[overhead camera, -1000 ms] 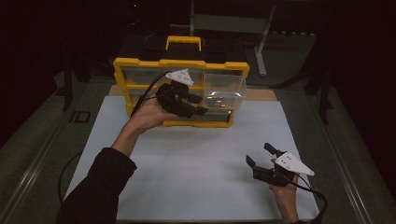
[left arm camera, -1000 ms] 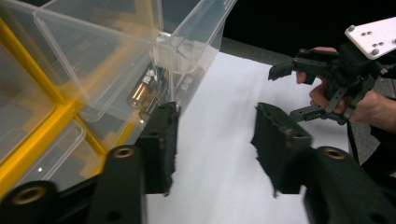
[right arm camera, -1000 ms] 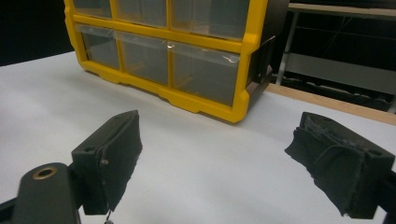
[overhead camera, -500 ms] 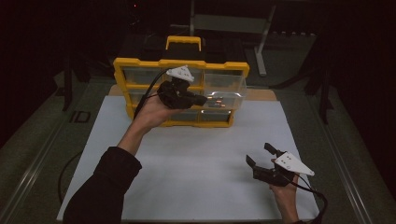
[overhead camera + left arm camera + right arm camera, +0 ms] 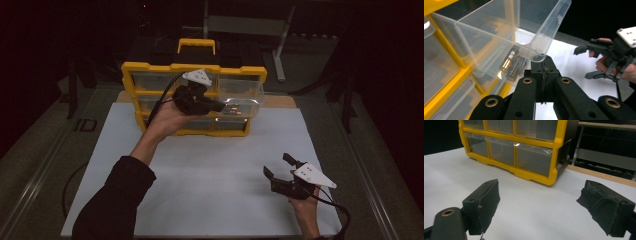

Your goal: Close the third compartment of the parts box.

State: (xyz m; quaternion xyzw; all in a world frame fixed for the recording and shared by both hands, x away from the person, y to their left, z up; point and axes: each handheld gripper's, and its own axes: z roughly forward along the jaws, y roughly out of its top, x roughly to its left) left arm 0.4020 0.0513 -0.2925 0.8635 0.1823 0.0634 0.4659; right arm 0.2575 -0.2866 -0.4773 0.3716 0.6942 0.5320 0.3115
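White sheeting covers the surface (image 5: pixel 210 175), where the left hand-held gripper (image 5: pixel 216 106) has clenched on the lip of a clear drawer (image 5: pixel 242 97) half-drawn from the yellow cabinet (image 5: pixel 195 70), likely to be pulled or pushed next, while the right hand-held gripper (image 5: pixel 278 167) waits released.

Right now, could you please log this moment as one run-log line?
left gripper: shut on clear drawer handle | drawer: pulled out of yellow organiser | right gripper: open, above white mat

The left gripper (image 5: pixel 543 65) is now sitting with its jaws pressed together just under the clear drawer's (image 5: pixel 531 35) front lip, having just been closing
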